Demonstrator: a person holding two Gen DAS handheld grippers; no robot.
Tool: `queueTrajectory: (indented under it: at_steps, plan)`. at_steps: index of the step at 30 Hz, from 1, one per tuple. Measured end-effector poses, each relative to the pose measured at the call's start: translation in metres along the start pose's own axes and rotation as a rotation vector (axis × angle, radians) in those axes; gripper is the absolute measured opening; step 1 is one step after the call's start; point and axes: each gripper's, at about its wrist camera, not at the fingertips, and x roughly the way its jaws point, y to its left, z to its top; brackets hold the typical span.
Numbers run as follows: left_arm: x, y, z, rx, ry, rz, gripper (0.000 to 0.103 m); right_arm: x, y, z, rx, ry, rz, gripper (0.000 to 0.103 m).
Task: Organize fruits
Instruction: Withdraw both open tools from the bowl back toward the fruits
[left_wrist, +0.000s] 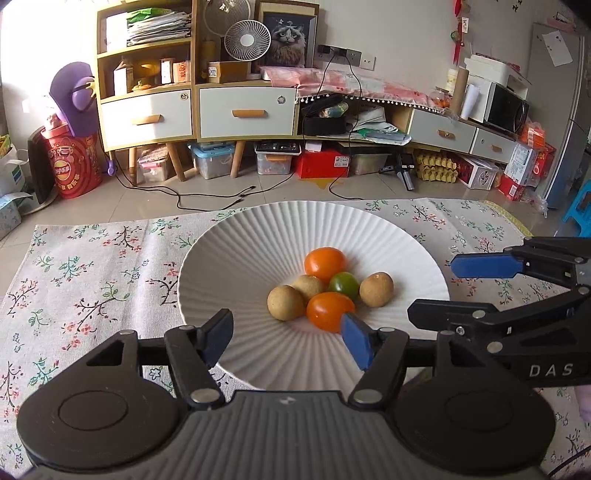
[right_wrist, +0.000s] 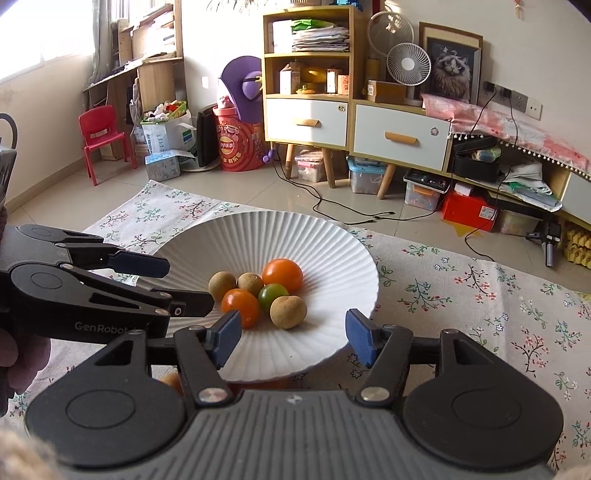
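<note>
A white ribbed bowl (left_wrist: 236, 266) stands on a flowered cloth; it also shows in the right wrist view (right_wrist: 332, 254). In it lie two orange tomatoes (left_wrist: 325, 263) (left_wrist: 330, 309), one green tomato (left_wrist: 344, 283) and three tan longans (left_wrist: 285, 302). My left gripper (left_wrist: 288, 339) is open and empty over the bowl's near rim. My right gripper (right_wrist: 291, 338) is open and empty at the bowl's near edge; in the left wrist view it comes in from the right (left_wrist: 436, 291). A small orange fruit (right_wrist: 170, 380) lies half hidden under my right gripper.
The flowered cloth (left_wrist: 92, 280) covers the floor around the bowl. Behind it stand a wooden cabinet (left_wrist: 147, 118), storage boxes (left_wrist: 212, 160), a red drum (left_wrist: 77, 166) and loose cables (left_wrist: 207, 203). A red child's chair (right_wrist: 103, 140) stands far left.
</note>
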Motion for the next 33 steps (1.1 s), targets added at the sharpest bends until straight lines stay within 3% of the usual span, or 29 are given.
queueTrajectory:
  at_steps: [20,24,33]
  plan:
    - [-0.056,-0.01,-0.035,-0.024,0.01,0.015,0.089,-0.044,0.004,-0.023,0.034,-0.001,-0.001,0.081]
    - [-0.064,-0.013,-0.042,-0.031,0.016,0.03,0.095,-0.05,0.004,-0.03,0.047,0.011,0.003,0.089]
    - [-0.075,-0.015,-0.065,-0.081,0.038,0.037,0.099,-0.063,0.004,-0.047,0.091,0.016,-0.012,0.097]
